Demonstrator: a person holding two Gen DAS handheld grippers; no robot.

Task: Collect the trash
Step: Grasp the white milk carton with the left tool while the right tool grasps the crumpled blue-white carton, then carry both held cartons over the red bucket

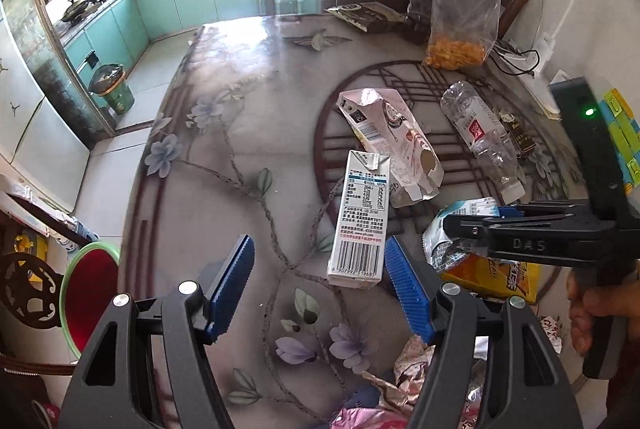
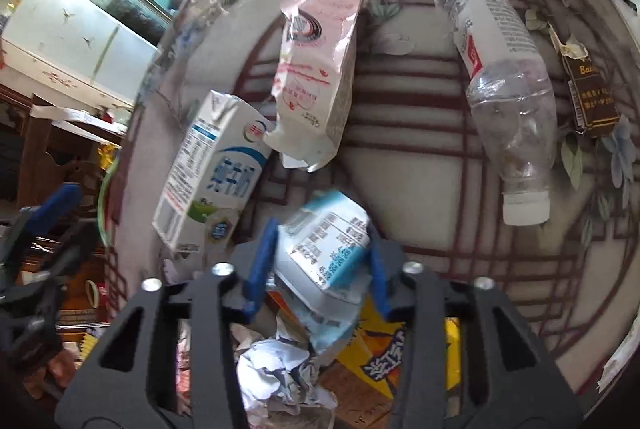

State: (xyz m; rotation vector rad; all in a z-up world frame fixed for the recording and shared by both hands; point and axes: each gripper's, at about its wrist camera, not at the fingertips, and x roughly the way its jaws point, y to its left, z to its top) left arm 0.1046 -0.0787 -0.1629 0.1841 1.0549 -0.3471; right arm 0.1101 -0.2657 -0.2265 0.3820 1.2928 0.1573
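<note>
- Clamping down on a crushed blue-and-white carton (image 2: pixel 326 249), the right claw (image 2: pixel 320 261) has both blue pads pressed into its sides, the piece hanging above a heap of crumpled paper (image 2: pixel 276 369) and a yellow box (image 2: pixel 384 353).
- Looks like the carry-to-the-pile step; best move is to keep the squeeze firm, since the flattened carton is soft and could slip out at an angle.
- Left claw (image 1: pixel 320 269) stands wide apart, holding nothing, its pads flanking the near end of the white milk carton (image 1: pixel 360 221) lying on the counter (image 1: pixel 208 209).
- For that one, I'd centre the pads across its narrow width before closing; the right pad already sits just beside the carton's corner.
- Waiting farther back on the counter: a torn pink carton (image 1: pixel 394 145), a clear plastic bottle (image 1: pixel 482 137) on its side, and a small brown box (image 1: pixel 518 133).
- Bag of orange snacks (image 1: pixel 460 29) stands behind; whether it's trash I can't tell.
</note>
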